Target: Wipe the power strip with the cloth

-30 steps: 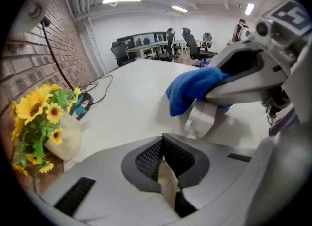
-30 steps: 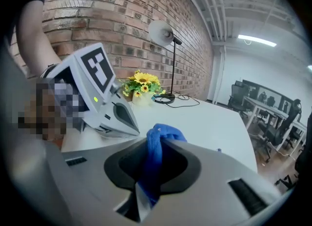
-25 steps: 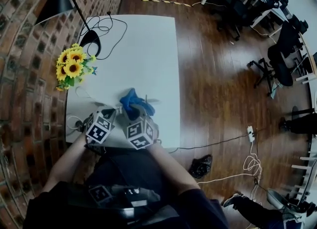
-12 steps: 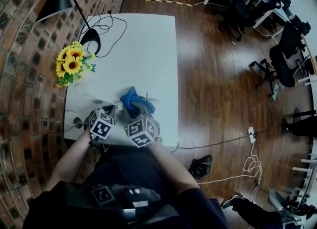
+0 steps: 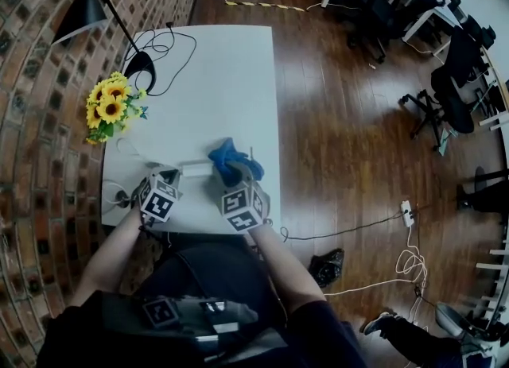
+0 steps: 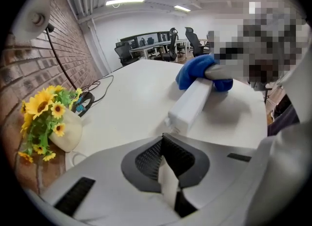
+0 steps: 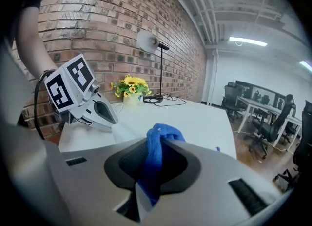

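Note:
A white power strip (image 5: 195,169) lies across the near part of the white table (image 5: 231,80). In the left gripper view the strip (image 6: 192,102) runs away from me to the blue cloth (image 6: 199,70) bunched on its far end. My right gripper (image 5: 236,176) is shut on that cloth (image 7: 158,144), which hangs out between its jaws. My left gripper (image 5: 171,176) is shut (image 6: 168,186), its tip down at the strip's near end (image 7: 123,133). Whether it pinches the strip or its cord is hidden.
A vase of sunflowers (image 5: 110,108) stands at the table's left edge against the brick wall. A black lamp base (image 5: 145,63) with a looped black cable (image 5: 171,40) sits at the back left. The table's right edge (image 5: 277,152) lies close to the cloth; wooden floor and office chairs beyond.
The right gripper has slid the cloth to the right along the strip, and more of the white strip now shows. The left gripper has stayed where it was.

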Action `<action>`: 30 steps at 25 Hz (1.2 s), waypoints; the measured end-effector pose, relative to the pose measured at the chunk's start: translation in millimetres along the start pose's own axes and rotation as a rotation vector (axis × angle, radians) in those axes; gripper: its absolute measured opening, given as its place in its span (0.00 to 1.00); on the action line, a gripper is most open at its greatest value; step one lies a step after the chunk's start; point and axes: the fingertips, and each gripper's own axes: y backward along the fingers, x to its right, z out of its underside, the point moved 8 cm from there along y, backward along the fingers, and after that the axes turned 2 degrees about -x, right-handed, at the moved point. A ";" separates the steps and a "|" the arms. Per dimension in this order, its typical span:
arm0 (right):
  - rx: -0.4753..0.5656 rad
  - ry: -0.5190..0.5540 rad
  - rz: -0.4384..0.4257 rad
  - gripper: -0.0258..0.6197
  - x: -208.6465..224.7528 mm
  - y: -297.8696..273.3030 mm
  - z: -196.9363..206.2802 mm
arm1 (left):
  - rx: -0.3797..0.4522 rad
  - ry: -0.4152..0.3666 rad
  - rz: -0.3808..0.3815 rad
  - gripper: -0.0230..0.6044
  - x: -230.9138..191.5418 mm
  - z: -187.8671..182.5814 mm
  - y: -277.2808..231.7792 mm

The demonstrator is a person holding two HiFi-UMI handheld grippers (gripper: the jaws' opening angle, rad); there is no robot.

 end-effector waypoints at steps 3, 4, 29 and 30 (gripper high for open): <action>0.008 0.000 0.017 0.14 10.1 6.6 5.3 | -0.008 0.004 -0.005 0.05 -1.0 -1.4 -0.4; 0.011 -0.003 0.023 0.14 13.1 8.5 6.9 | -0.011 0.006 -0.006 0.05 -0.9 -1.9 -0.3; -0.114 -0.210 0.074 0.13 86.0 59.8 71.1 | -0.010 0.032 0.004 0.05 -0.6 1.1 1.8; -0.099 -0.242 0.084 0.13 91.5 67.9 76.2 | -0.012 0.028 0.013 0.05 -0.6 -0.1 1.3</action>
